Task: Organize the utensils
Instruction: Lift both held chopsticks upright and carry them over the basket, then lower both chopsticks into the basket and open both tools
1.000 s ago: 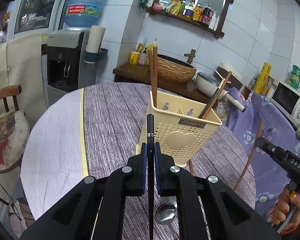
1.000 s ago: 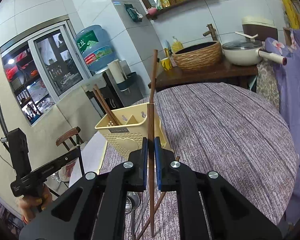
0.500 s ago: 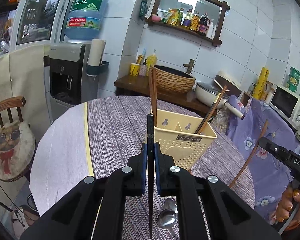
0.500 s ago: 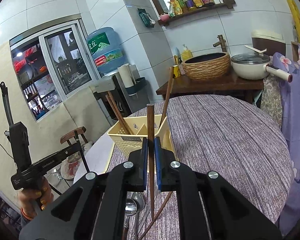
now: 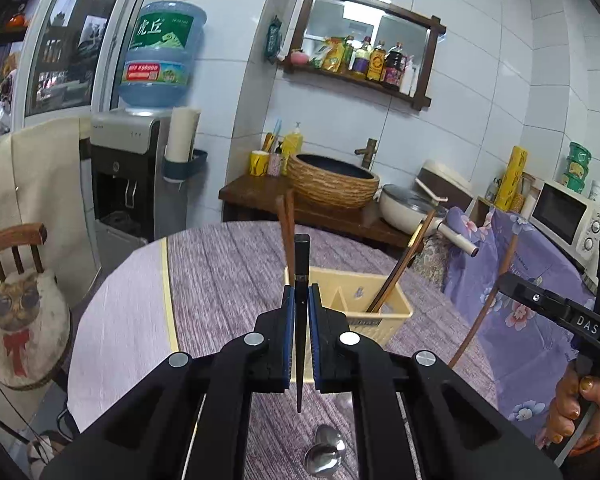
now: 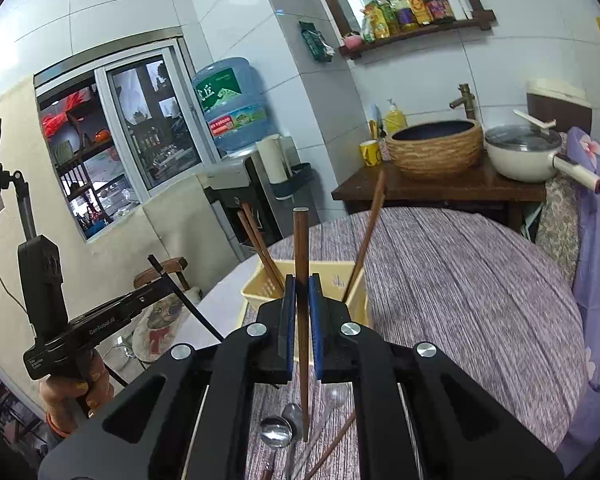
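My left gripper (image 5: 300,300) is shut on a black chopstick (image 5: 301,264), held upright above the table in front of the yellow utensil holder (image 5: 384,312). My right gripper (image 6: 301,292) is shut on a brown chopstick (image 6: 301,240), also upright, just before the same holder (image 6: 256,292). The holder has several brown chopsticks (image 5: 286,224) standing in it, also seen in the right wrist view (image 6: 366,232). Metal spoons (image 6: 278,432) and a loose brown chopstick (image 6: 332,444) lie on the table below the grippers. The left gripper also shows in the right wrist view (image 6: 156,268).
The round table has a purple striped cloth (image 6: 460,280). A chair with a cat cushion (image 5: 24,312) stands at the left. A wooden counter (image 5: 340,216) with a woven basin and a pot is behind. A water dispenser (image 5: 128,176) stands at the back left.
Both grippers have risen with their chopsticks, so the holder now sits lower and farther in both views. Both stay shut.
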`<state>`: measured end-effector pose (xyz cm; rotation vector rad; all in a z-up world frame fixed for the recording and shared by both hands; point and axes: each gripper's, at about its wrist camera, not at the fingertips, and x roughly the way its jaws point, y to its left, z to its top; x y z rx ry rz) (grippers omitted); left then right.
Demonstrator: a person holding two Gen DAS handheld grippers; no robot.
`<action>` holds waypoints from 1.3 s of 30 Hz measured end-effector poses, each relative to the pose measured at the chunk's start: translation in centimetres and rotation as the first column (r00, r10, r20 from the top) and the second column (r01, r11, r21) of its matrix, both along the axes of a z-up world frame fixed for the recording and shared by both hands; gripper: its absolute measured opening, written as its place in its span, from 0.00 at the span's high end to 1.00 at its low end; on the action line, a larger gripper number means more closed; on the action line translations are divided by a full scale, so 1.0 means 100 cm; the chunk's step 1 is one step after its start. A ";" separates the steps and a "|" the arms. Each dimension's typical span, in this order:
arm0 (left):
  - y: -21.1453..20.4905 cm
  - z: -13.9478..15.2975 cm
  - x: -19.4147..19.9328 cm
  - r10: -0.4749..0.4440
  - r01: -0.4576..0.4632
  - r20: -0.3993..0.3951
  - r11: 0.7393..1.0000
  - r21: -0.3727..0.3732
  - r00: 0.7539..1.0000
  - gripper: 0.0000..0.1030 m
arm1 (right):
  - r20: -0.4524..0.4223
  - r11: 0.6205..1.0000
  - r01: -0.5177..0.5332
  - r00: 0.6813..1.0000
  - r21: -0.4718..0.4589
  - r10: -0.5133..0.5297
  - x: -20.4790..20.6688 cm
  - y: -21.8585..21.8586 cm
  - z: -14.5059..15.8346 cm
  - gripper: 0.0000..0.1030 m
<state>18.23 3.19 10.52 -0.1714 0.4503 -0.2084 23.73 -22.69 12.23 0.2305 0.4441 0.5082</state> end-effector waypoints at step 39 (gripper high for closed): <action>-0.024 -0.026 0.098 0.052 -0.052 -0.118 0.999 0.003 0.992 0.93 | 0.039 0.978 0.176 0.984 -0.110 -0.172 0.086 0.040 -0.026 0.92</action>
